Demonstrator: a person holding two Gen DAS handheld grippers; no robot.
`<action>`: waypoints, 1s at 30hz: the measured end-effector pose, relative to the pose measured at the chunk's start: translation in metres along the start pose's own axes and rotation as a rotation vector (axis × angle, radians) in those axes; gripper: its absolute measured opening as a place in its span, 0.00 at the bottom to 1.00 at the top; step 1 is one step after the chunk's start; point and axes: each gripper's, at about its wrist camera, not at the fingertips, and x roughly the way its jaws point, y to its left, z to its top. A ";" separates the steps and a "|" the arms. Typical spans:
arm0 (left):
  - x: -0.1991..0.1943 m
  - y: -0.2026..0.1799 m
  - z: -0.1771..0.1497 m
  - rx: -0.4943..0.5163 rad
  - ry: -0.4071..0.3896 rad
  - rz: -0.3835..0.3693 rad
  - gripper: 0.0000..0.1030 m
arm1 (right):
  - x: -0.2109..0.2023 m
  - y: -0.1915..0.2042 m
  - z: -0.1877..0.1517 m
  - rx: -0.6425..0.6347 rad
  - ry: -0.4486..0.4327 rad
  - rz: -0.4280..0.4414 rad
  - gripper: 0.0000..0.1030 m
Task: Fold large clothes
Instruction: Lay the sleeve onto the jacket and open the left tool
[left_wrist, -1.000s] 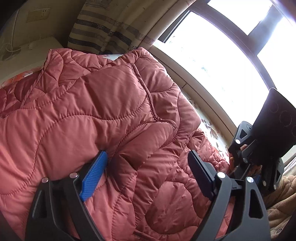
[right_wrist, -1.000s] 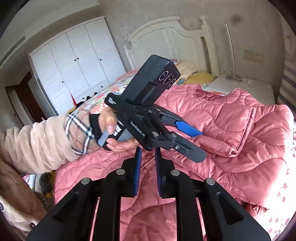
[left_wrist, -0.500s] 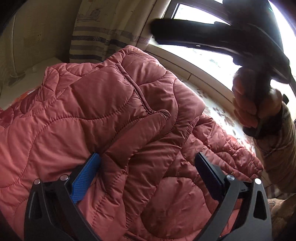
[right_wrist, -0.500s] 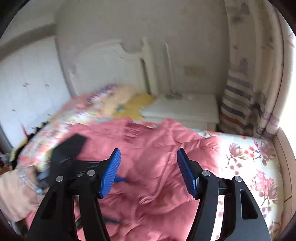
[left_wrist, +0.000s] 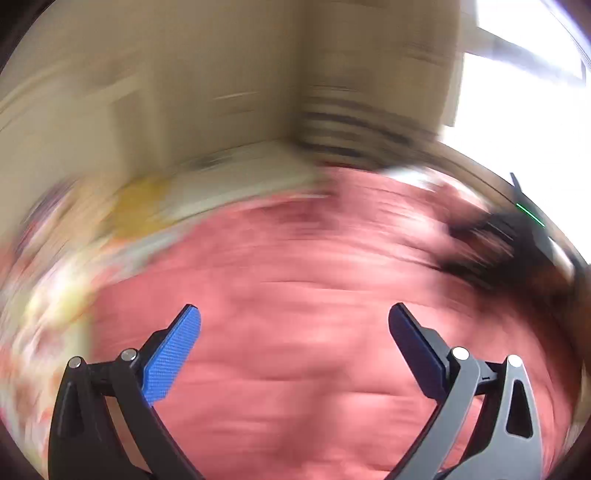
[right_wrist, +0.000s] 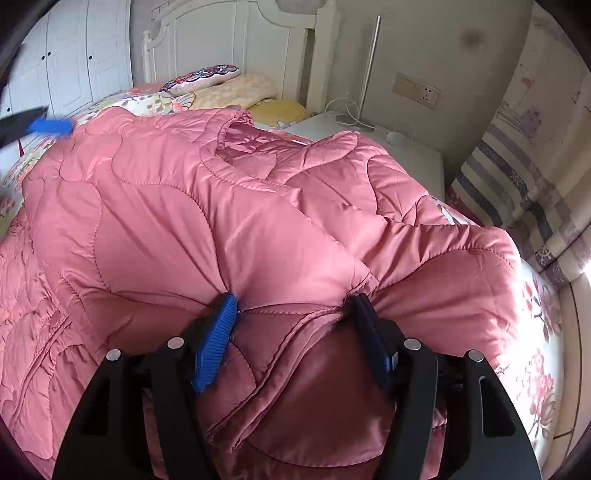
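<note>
1. A pink quilted coat (right_wrist: 177, 206) lies spread over the flowered bed (right_wrist: 543, 314), its collar toward the headboard (right_wrist: 236, 33), one side already turned in over the body.
2. The right gripper (right_wrist: 291, 314) is pushed into a thick fold near the coat's near edge; its fingers, just opened, straddle the fabric without clearly pinching it.
3. The left gripper (left_wrist: 293, 325) hangs above the coat, spread wide and empty, in a blurred view.
4. Most folding appears to remain.

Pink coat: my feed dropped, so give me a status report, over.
Left tool just opened wide, empty, above the pink coat; view blurred. Right tool just opened, coat fold between pads, not clamped. Nothing seen in the way.
</note>
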 end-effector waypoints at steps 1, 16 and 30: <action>0.005 0.036 0.001 -0.135 0.013 0.083 0.98 | 0.005 0.003 -0.002 0.001 -0.003 -0.001 0.60; -0.021 0.065 -0.008 -0.384 -0.123 0.440 0.98 | 0.013 0.004 -0.002 0.022 -0.009 0.002 0.63; 0.067 0.060 -0.006 -0.366 0.136 0.382 0.96 | 0.015 0.001 -0.002 0.044 -0.009 0.023 0.65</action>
